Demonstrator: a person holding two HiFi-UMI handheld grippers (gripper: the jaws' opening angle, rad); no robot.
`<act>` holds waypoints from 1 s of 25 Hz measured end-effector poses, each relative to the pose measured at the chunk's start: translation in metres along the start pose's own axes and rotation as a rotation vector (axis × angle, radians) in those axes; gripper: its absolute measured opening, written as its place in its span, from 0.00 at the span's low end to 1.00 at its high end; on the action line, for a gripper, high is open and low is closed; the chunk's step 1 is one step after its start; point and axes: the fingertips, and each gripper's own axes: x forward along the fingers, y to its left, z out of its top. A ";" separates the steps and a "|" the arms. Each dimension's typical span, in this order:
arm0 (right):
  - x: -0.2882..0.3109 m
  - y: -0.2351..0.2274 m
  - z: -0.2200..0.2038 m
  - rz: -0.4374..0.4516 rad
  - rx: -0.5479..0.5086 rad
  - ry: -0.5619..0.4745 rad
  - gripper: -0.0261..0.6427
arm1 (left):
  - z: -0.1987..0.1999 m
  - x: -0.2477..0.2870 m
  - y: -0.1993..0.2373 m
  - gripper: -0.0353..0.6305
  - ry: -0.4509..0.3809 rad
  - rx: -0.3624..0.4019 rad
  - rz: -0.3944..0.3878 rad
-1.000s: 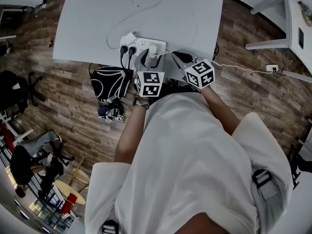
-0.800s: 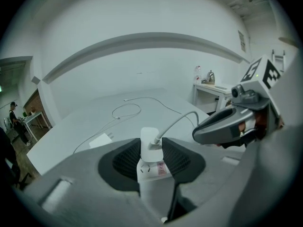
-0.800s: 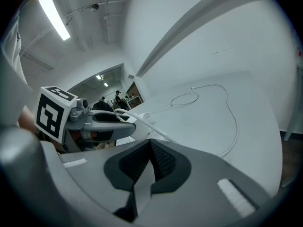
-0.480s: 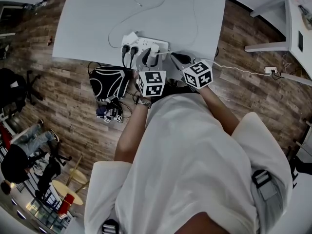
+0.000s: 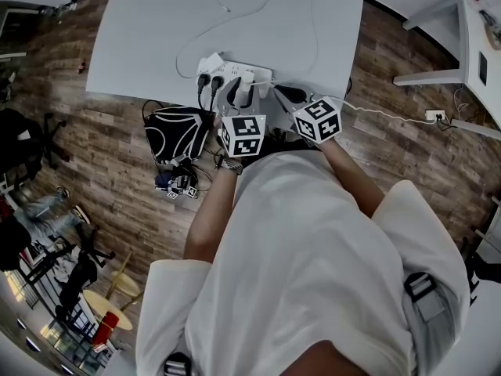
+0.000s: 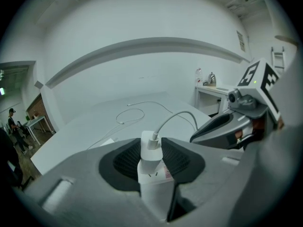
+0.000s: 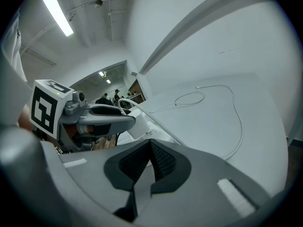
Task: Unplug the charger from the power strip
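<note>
Left gripper view shows my left hand-held gripper (image 6: 151, 145) clenched on the white charger (image 6: 150, 167), pads pressing both its sides, with a white cable (image 6: 176, 117) arching from its top. In the head view the charger stands on the power strip (image 5: 227, 70) at the surface's (image 5: 149, 37) near edge. My right hand-held gripper (image 7: 148, 151) is closed on nothing, just beside.

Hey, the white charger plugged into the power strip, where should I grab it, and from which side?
Grip the charger across its two flat side faces, coming from the near edge of the table, as the left gripper does. The cable leaves its top end, so keep the pads below that.
</note>
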 end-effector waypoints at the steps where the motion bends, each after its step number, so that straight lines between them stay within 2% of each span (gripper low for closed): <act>1: 0.000 0.000 0.000 0.000 0.000 0.000 0.04 | 0.000 0.000 0.001 0.27 0.006 0.015 0.010; 7: -0.003 -0.004 -0.003 -0.004 0.000 0.006 0.04 | 0.000 0.006 -0.004 0.27 0.021 0.140 0.032; 12: -0.010 -0.008 -0.008 -0.016 0.010 0.003 0.04 | 0.003 0.011 -0.010 0.27 0.020 0.136 0.021; 18: -0.012 -0.009 -0.009 -0.027 0.016 0.002 0.04 | 0.005 0.015 -0.029 0.28 0.021 0.154 -0.057; 25: -0.016 -0.016 -0.012 -0.047 0.034 0.001 0.04 | -0.003 0.018 -0.045 0.33 0.028 0.179 -0.111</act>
